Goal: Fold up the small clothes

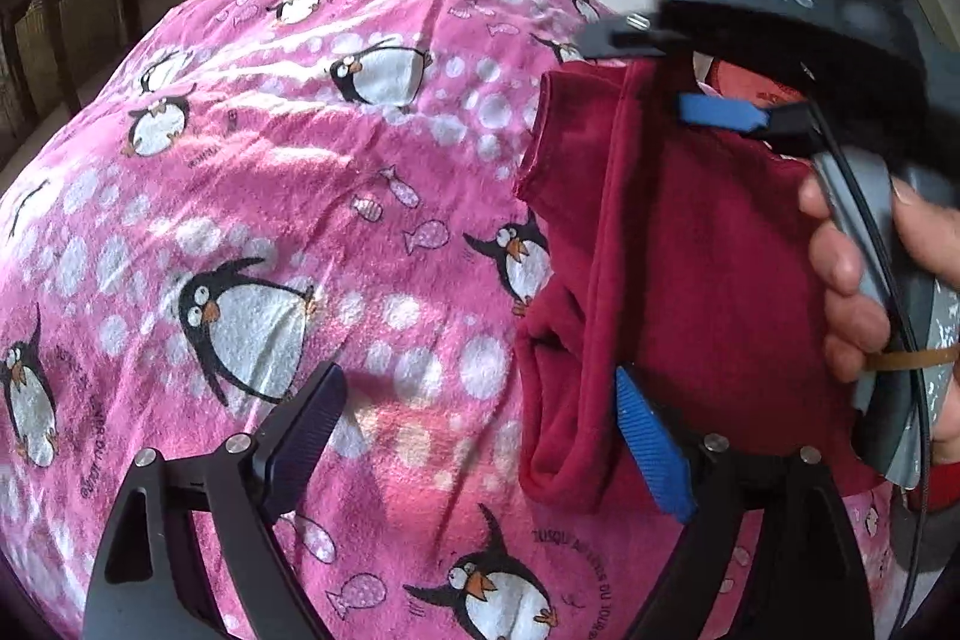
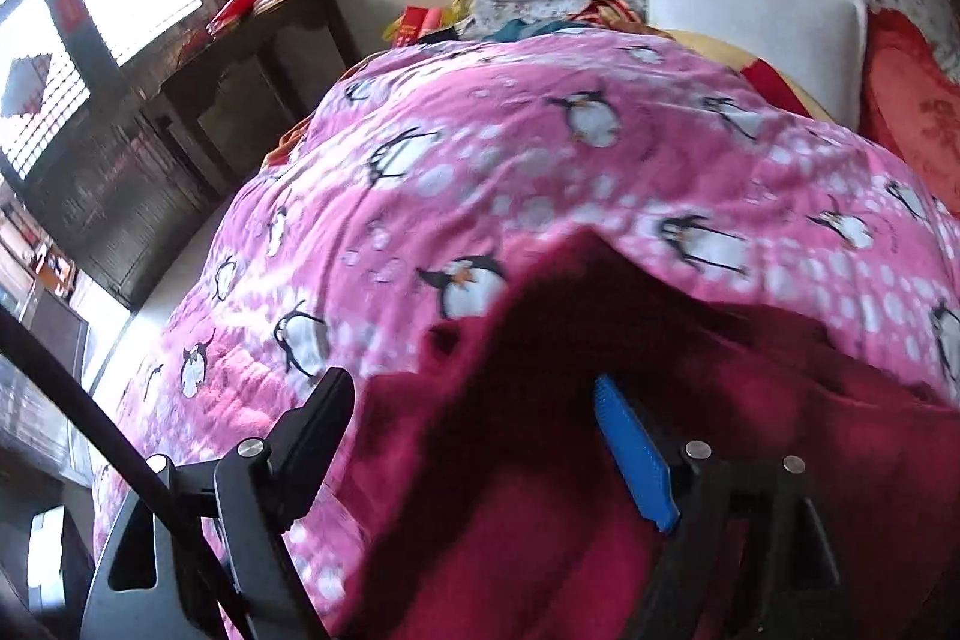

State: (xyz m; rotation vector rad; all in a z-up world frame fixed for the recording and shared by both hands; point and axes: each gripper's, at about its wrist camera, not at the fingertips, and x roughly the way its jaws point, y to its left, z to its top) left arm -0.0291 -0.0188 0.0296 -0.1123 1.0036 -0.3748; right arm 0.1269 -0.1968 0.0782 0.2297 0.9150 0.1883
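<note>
Step in hand: while the dark red garment (image 1: 678, 244) lies only partly flattened on the penguin blanket (image 1: 288, 172) of the bed, you look to be between grips, setting up a fold rather than finishing one; that is a judgement from how the cloth lies.
Garment: at the right of the left wrist view, bunched into a rolled ridge along its left edge; in the right wrist view it humps up close before the camera.
Left claw (image 1: 480, 436): spread wide and holding nothing; its blue finger (image 1: 651, 451) overlaps the cloth's rolled edge, its dark finger (image 1: 306, 436) is over bare blanket.
Right claw (image 2: 480, 448): fingers well apart with the red cloth rising between them; not closed on it; whether the cloth touches a pad you cannot tell.
Your right hand (image 1: 858, 268): wrapped round the other tool's handle, above the garment.
Next move: judged from this, pick one free edge with each claw, close firmly, then draw the ridge flat before doubling it over; take a single layer, and keep the blanket out of the grip.
</note>
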